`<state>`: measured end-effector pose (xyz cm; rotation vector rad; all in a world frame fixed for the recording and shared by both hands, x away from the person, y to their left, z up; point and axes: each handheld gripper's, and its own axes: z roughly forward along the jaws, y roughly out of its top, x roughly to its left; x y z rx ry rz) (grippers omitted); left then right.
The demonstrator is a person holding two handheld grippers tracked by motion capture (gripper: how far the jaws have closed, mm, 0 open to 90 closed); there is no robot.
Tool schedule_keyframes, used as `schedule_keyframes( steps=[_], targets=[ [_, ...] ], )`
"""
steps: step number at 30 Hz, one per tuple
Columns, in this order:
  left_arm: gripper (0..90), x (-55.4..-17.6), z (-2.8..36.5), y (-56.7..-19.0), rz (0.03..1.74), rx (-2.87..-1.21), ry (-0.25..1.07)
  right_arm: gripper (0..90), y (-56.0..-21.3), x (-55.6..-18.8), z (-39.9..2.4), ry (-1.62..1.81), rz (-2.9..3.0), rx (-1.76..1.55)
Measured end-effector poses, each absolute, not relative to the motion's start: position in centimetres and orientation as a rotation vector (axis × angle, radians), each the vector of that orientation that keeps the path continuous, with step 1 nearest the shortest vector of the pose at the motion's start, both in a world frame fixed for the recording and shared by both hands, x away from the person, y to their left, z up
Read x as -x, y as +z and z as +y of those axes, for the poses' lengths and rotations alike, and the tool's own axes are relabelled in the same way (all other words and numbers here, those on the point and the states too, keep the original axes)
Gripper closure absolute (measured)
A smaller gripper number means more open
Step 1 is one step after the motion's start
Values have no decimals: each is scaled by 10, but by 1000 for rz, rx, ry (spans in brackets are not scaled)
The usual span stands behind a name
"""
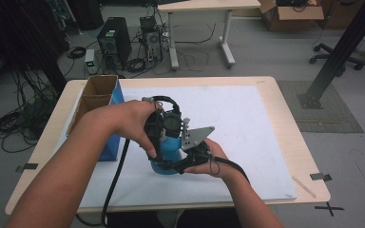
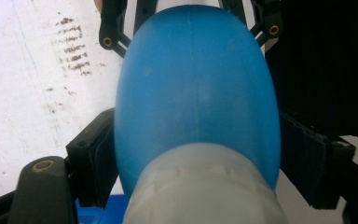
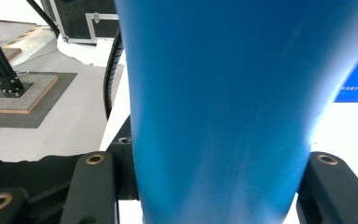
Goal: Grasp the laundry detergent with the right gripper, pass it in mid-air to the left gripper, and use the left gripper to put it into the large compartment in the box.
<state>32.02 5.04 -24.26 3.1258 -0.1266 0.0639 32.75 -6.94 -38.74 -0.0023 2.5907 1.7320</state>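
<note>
Both tongs clamp blue bottle [image 1: 171,154]; hands, left tongs [image 1: 158,142], right tongs [image 1: 178,166] hide most of it.

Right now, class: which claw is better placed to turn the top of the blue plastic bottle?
Left. The left claw straddles the blue plastic bottle from above, beside its pale collar, pads apparently meeting its sides. The right claw is shut on the lower body, steadying it.

A light wooden table [image 1: 285,118] carries 1 white sheet [image 1: 247,128] over most of its top. On the sheet stands a blue bottle [image 1: 168,154] near the front; a blue-sided cardboard box [image 1: 97,102] sits at the left edge.
</note>
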Motion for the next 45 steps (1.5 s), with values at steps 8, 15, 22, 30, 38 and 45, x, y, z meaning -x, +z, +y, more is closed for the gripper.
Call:
schedule_keyframes(
  steps=[8, 15, 22, 30, 38, 45],
  targets=[
    [269, -319, 50, -243, -134, -3131, 74, 443, -387, -327, -70, 1733, 2590, -1],
    [286, -318, 49, -243, -148, -3136, 96, 443, -386, -327, -70, 1728, 2591, -1],
    [316, -318, 49, -242, -144, -3134, 114, 443, -385, -327, -70, 1727, 2593, -1],
    [371, -318, 49, -240, -144, -3142, 129, 443, -384, -325, -68, 1727, 2591, -2],
    [380, -319, 49, -239, -101, -3164, 103, 440, -384, -324, -66, 1749, 2588, -4],
    [382, -318, 47, -237, -111, -3183, 107, 427, -386, -323, -66, 1782, 2570, -11]
  ],
)
